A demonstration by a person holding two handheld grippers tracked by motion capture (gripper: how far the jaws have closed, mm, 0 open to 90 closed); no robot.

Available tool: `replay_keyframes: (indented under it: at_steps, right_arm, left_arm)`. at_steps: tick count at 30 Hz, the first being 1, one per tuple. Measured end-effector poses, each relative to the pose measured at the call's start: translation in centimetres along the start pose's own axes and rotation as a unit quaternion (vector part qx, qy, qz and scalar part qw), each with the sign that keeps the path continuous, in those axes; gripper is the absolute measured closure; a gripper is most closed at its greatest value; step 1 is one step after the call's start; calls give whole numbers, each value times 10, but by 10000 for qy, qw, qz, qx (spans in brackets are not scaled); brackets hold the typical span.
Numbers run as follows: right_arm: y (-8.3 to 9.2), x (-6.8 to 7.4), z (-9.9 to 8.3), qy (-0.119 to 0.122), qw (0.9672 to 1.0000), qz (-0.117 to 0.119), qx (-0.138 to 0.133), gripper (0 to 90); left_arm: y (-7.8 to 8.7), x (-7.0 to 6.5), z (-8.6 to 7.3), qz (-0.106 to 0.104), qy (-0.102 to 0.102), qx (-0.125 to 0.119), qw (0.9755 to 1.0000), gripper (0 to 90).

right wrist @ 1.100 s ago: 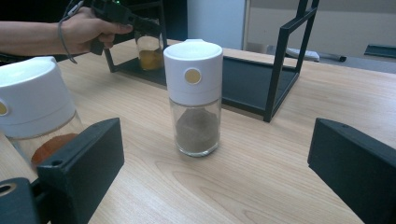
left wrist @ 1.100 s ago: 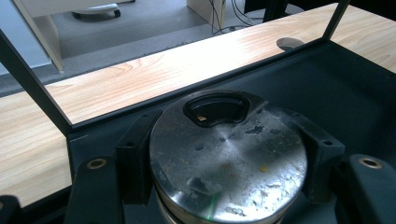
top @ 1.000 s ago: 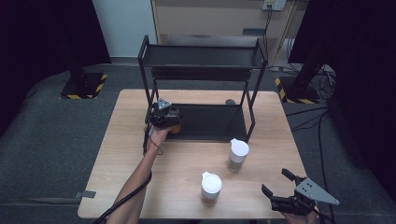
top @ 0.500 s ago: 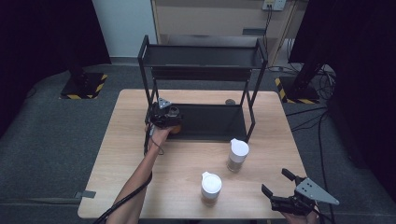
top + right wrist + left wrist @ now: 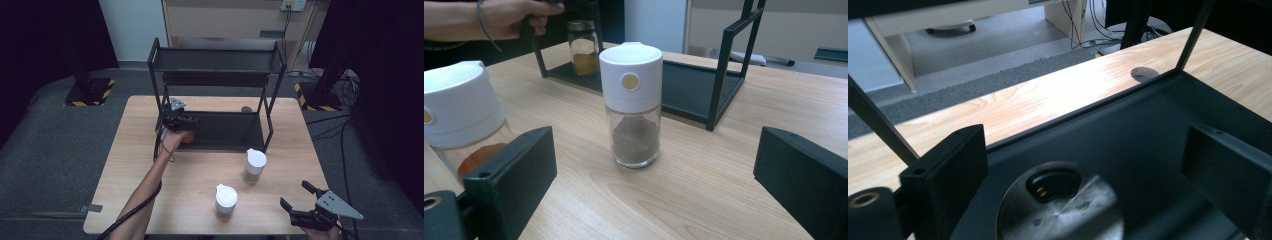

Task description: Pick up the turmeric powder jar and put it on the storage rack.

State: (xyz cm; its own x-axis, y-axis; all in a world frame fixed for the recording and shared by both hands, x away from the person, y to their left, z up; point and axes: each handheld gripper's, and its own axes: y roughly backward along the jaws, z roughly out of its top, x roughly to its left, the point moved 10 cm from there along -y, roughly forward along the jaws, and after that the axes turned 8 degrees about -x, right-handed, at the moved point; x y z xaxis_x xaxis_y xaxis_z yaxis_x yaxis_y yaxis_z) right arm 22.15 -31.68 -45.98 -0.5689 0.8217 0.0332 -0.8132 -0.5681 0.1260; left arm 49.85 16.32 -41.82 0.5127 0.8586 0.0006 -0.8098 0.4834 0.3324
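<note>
A small glass jar (image 5: 188,136) of orange spice with a metal lid (image 5: 1060,205) stands on the lower shelf (image 5: 225,131) of a black rack, near its left end. My left gripper (image 5: 186,122) hovers just above it. Its jaws have just been opening, and in the left gripper view my left gripper (image 5: 1087,145) is open, its jaws wide apart and clear of the lid below. My right gripper (image 5: 295,194) rests open at the table's near right corner. In the right gripper view my right gripper (image 5: 659,150) faces a white-capped jar (image 5: 631,105) of dark spice.
Two white-capped jars stand on the wooden table (image 5: 140,150): one (image 5: 255,166) before the rack's right leg, one (image 5: 225,201) with reddish contents nearer the front edge. The rack's upper shelf (image 5: 215,60) overhangs the lower one. A round grommet (image 5: 246,108) sits behind the rack.
My left gripper's jaws have parted and it has lifted slightly off the orange jar, which stays on the lower shelf. My right gripper has not moved.
</note>
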Motion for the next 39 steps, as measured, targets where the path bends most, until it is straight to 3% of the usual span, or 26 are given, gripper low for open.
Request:
replay_keyframes:
  at_steps: [8, 20, 29, 39]
  right_arm:
    - [0, 0, 0, 4, 10000, -5, 1, 38]
    - [-1, 1, 0, 37, 10000, 1, 23, 39]
    - [-1, 2, 1, 49, 10000, -10, 31, 39]
    - [0, 2, 1, 64, 10000, -22, 31, 38]
  left_arm:
    - [20, -6, 16, -362, -71, -58, 9993, 21]
    - [65, -16, 36, -816, -327, -490, 9949, 23]
    - [98, -21, 42, -1287, -313, -708, 9887, 23]
    - [128, -37, 45, -1607, -510, -863, 9819, 23]
